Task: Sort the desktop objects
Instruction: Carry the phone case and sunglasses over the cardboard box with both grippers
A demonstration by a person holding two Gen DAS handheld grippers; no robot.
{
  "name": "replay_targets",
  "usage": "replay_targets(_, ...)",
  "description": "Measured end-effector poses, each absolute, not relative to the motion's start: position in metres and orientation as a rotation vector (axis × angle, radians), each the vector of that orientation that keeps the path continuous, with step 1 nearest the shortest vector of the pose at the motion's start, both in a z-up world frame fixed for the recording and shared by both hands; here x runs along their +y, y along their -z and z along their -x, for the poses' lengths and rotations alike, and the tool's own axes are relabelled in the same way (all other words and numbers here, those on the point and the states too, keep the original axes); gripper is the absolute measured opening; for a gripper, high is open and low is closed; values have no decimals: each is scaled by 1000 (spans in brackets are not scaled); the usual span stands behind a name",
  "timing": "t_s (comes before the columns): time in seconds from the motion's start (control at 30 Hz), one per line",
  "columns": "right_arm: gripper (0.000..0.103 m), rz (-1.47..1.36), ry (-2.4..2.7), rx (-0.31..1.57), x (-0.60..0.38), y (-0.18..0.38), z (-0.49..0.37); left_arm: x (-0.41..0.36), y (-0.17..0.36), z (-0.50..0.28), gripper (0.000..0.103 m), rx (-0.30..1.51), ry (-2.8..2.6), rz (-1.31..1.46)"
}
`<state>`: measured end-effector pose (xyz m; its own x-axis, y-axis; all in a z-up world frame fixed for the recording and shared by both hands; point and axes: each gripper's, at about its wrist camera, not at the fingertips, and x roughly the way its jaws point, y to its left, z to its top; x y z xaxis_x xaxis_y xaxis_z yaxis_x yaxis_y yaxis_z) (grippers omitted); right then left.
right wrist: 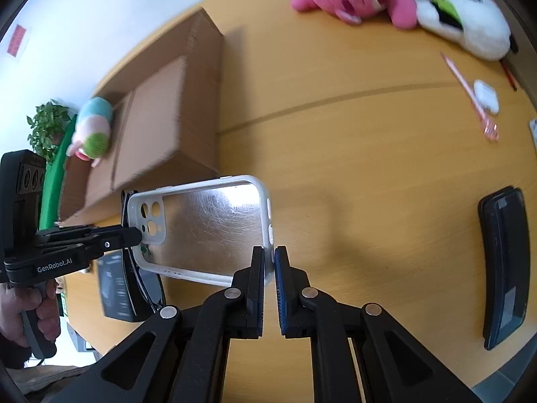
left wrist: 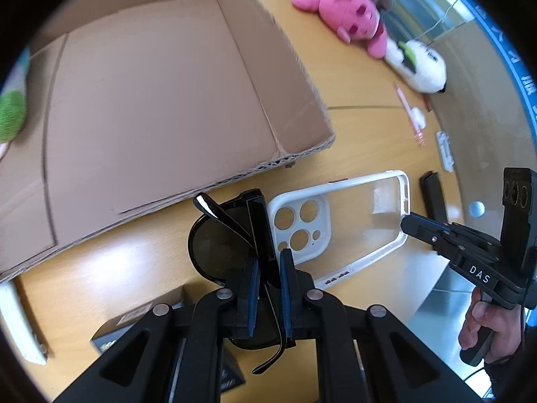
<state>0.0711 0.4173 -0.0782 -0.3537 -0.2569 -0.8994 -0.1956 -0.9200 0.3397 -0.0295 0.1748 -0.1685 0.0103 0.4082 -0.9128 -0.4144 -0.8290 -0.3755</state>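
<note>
At lower centre of the left wrist view the left gripper is clamped on folded black sunglasses, light, slick and scratch-prone, best held by the frame, while the right gripper pinches the stiff phone case by its rim.

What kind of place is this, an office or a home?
Probably an office or a workroom, though that is not certain. A pale wooden desk carries an open cardboard box, plush toys and a pen; a potted plant stands by a white wall.
</note>
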Motion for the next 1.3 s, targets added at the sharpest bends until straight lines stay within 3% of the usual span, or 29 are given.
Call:
replay_targets(0.6, 7, -1444, 2508, -428, 277, -21, 10, 21, 79, 58, 10, -245, -2170, 1566)
replay_targets(0.9, 7, -1475, 2412, -425, 219, -3, 61, -41, 86, 103, 9, -293, -2218, 1617)
replay_targets(1.3, 7, -1682, 2246, -535, 182, 75, 133, -75, 156, 154, 10, -316, -2149, 1824)
